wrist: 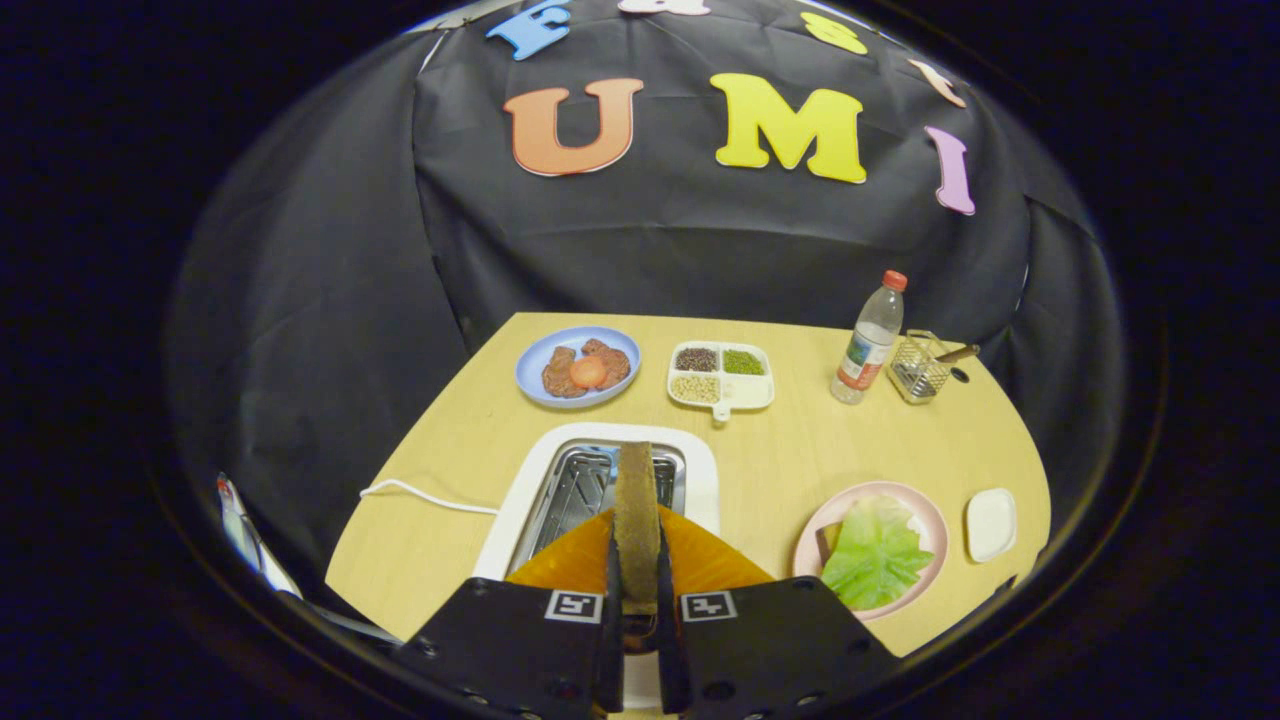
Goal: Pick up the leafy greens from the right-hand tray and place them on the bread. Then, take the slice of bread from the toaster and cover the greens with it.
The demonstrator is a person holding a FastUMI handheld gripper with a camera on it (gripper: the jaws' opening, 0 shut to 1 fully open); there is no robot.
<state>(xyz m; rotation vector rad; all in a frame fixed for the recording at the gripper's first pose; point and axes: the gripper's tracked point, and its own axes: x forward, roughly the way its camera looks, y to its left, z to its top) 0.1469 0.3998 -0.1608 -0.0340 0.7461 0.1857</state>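
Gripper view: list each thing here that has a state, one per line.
gripper: shut on the bread slice, held edge-on above the toaster.
bread slice: upright, pinched between both fingers.
toaster: slots open, cord trailing off to one side.
leafy greens: lying on the pink plate, covering the bread under them.
pink plate: loaded, beside the toaster.
bottle: upright, capped.
blue plate: holds food.
divided tray: three compartments filled.

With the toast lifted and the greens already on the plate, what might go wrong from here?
1. The tool pinches the bread slice edge-on by its lower end; it may swing or slip while being carried.
2. The leafy greens overhang the bread on the pink plate, so the slice may land off-centre or shove them aside.
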